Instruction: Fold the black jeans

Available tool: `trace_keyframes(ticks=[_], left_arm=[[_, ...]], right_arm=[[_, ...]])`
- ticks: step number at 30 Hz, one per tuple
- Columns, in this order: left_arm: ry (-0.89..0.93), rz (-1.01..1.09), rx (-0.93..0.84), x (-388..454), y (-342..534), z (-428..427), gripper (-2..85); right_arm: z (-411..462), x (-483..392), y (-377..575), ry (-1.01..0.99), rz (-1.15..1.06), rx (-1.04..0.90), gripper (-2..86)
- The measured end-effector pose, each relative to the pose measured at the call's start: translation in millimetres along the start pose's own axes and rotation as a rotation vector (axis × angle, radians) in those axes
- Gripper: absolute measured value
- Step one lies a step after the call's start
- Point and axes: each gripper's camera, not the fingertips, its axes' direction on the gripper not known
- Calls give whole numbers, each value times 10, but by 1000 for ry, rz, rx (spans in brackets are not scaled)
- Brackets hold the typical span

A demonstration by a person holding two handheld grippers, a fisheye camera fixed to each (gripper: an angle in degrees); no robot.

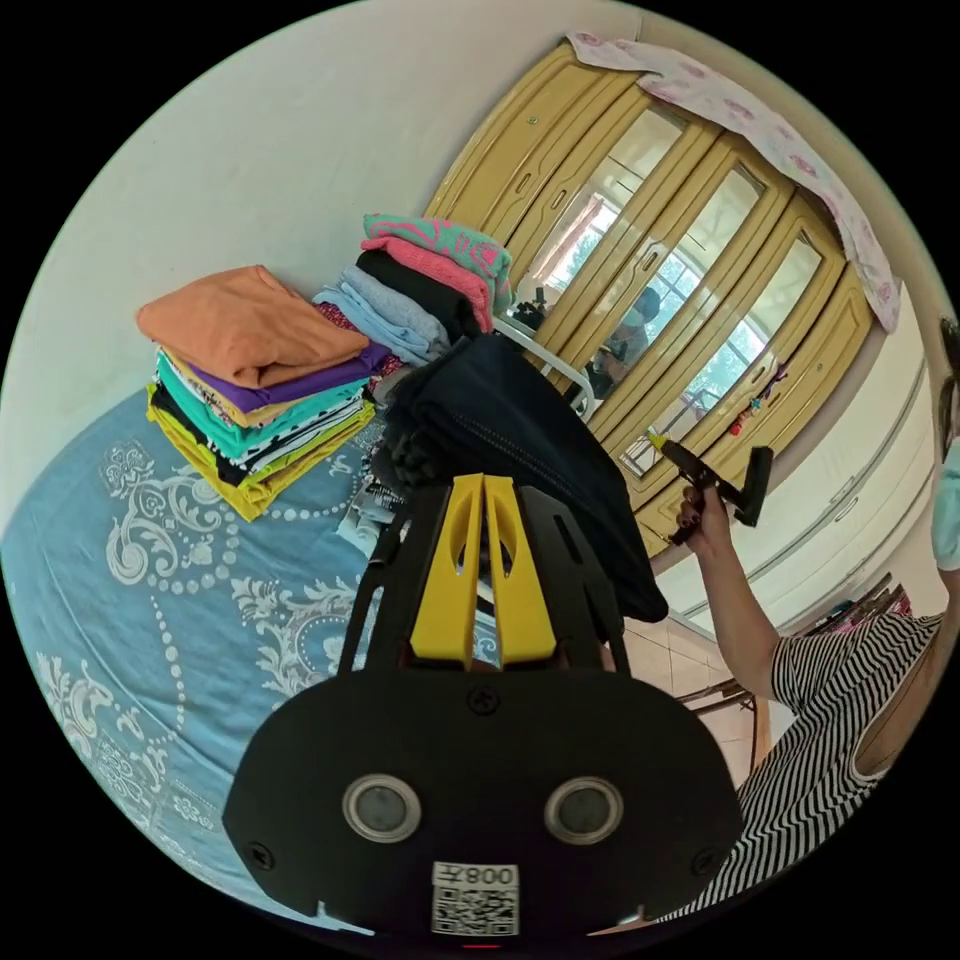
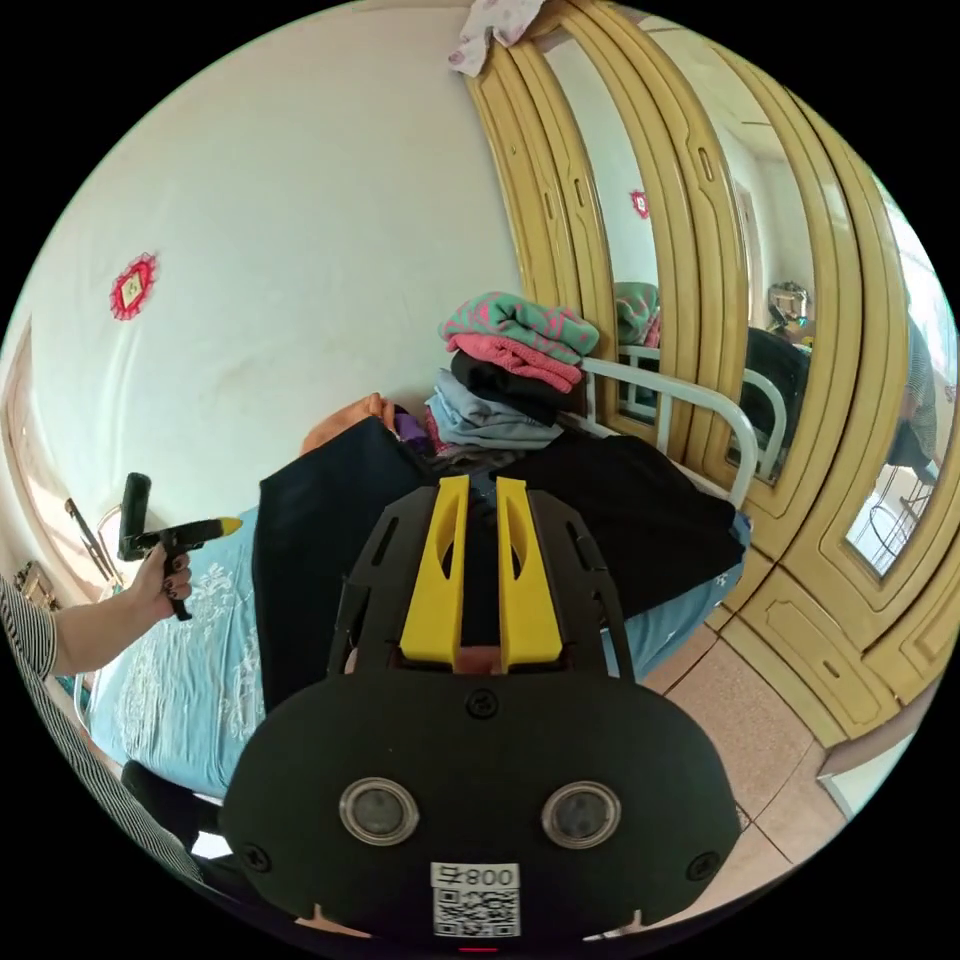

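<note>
The left gripper (image 1: 484, 500) has its two yellow jaws drawn close together, and dark cloth rises just past their tips; whether they actually pinch it I cannot tell, since the tips cover the contact. The right gripper (image 2: 482, 505) shows the same narrow gap, with dark cloth behind the jaw tips, and again the grasp itself is hidden. Each gripper also appears in the other's camera, held up in a hand (image 1: 700, 515) away from the body, its yellow tip looking free of cloth there, though it is too small to be sure.

The black jeans (image 2: 620, 520) lie in a bunched heap on the bed (image 1: 120, 560) with its blue patterned cover, one part draping over the bed's edge toward the tiled floor (image 2: 740, 720) and another flap hanging down the near side. Behind them are stacks of folded clothes (image 1: 260, 390) and a second pile (image 2: 510, 380) by the white bed rail (image 2: 690, 400), with yellow wardrobe doors (image 2: 640, 250) beyond.

Judging by the thick folds, the denim is heavy and fairly stiff, not slippery, and will sag if lifted from one point. The waistband corners or the hem ends look the best places to grip, one in each gripper, so the legs hang straight
</note>
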Motion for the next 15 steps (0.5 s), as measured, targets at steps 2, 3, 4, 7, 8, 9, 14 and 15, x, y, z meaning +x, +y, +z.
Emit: trace_keyframes(ticks=[2,3,4,7,8,9,14,15], left_arm=[[4,-26,-35,-76,194,-107,1],[3,-32,-49,-91,240,-128,1],[4,-41,-81,-118,320,-163,1],[26,-75,-127,-172,501,-262,1],[41,-89,-137,-190,561,-306,1],[47,-96,-141,-197,590,-330,1],[92,-155,-177,-247,811,-528,1],[98,-159,-184,-252,831,-548,1]], right_arm=[[285,149,-354,41,-9,-76,69],[369,174,-437,48,-17,-99,72],[547,221,-594,64,-21,-153,78],[1022,282,-875,120,-66,-312,83],[1204,311,-931,141,-70,-374,85],[1286,326,-947,146,-70,-403,87],[1856,407,-912,223,-124,-661,92],[1877,413,-904,234,-130,-669,91]])
